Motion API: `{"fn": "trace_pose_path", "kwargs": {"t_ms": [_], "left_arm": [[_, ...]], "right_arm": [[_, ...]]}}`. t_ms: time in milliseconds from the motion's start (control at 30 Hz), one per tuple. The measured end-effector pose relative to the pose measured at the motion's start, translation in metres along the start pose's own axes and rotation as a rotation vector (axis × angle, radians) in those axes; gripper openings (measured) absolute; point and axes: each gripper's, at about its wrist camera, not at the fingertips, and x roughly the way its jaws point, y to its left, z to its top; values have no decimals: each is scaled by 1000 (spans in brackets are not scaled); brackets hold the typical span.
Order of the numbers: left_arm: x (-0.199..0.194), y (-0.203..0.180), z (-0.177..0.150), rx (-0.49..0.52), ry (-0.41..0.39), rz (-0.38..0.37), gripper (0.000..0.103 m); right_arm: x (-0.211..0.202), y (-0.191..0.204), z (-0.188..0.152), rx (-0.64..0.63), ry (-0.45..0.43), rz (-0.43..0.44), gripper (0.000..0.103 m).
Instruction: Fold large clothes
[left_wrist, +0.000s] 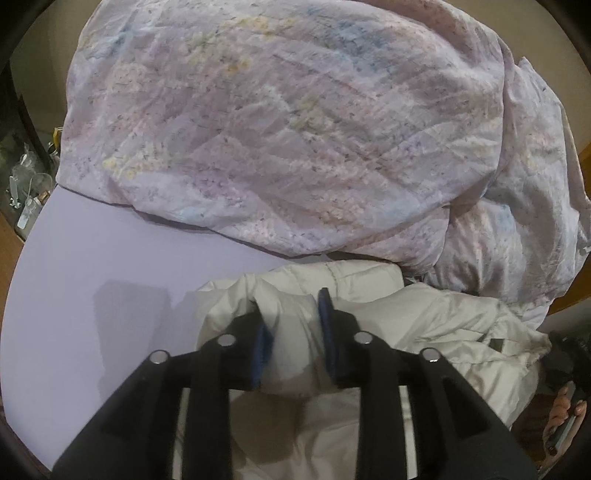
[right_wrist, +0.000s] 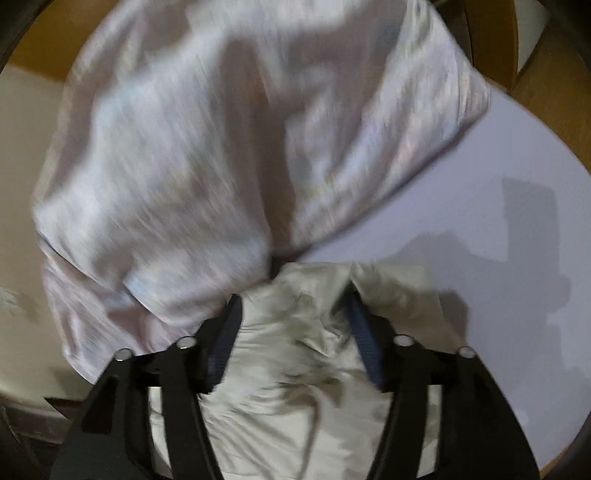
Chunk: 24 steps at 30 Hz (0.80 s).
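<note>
Left gripper (left_wrist: 293, 325): fingers apart, a ridge of the jacket (left_wrist: 424, 325) standing between the blue pads (left_wrist: 327, 332); pressing on it or just clear of it, not determinable. Right gripper (right_wrist: 291, 328): fingers wide apart over the same jacket (right_wrist: 295, 369), cloth bunched between them, not pinched.

Jacket location: near edge of the table (left_wrist: 92, 288), directly below both grippers, its far edge touching or tucked under the quilt (left_wrist: 277, 129).

Risks from here:
- Slippage. Smooth, slightly glossy shell; a shallow bite likely to slide off the pads.
- Single-layer pickup. Puffy, padded cloth; closing on the top ridge alone likely to lift one layer and leave the rest behind, skewing the fold.
- Snagging on the quilt. Bulky mass crowding the far side; dragging the jacket that way likely to pull the quilt along or bury the edge.
- Poor aim on the right side. Heavy blur in that view; seams and edges unreadable.

Materials and shapes:
- Jacket: off-white, crumpled, soft rounded folds.
- Quilt: pale lilac floral print, finely creased, heaped high.
- Table: flat, matte, pale lavender, curved edge.
</note>
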Motion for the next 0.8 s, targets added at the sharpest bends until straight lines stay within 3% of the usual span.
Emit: {"fn": "trace_pose_path", "kwargs": {"t_ms": [33,100,133,167,200,333,467,533,700,800], "left_arm": [[-2,-1,1,2,-1,-11,38],[-10,-3,4,8,-23,-31,61],[-17,-4,6,17,-58,-24,70],[-25,-6,8,31,-99,-3,88],[-33,-9,9,55,-145,22,91],[-40,-27,7,163,-150,68,91],[-42,-49,-11,262,-141,76,91],[-39,-59,-20,302,-128,83,91],[-38,-68,-33,354,-112,87,91],[-37,-68,-33,343,-97,77,91]], "right_arm": [[-14,7,1,-43,-45,6,67],[-25,20,-5,-147,-60,-1,68],[-25,32,-16,-241,-36,-18,68],[-21,41,-26,-311,-7,-26,68],[-16,49,-38,-370,24,-22,67],[22,84,-101,-624,178,-12,62],[52,114,-147,-815,228,-80,61],[66,124,-157,-856,233,-115,61],[86,120,-162,-845,251,-173,34],[93,116,-163,-825,255,-177,24]]}}
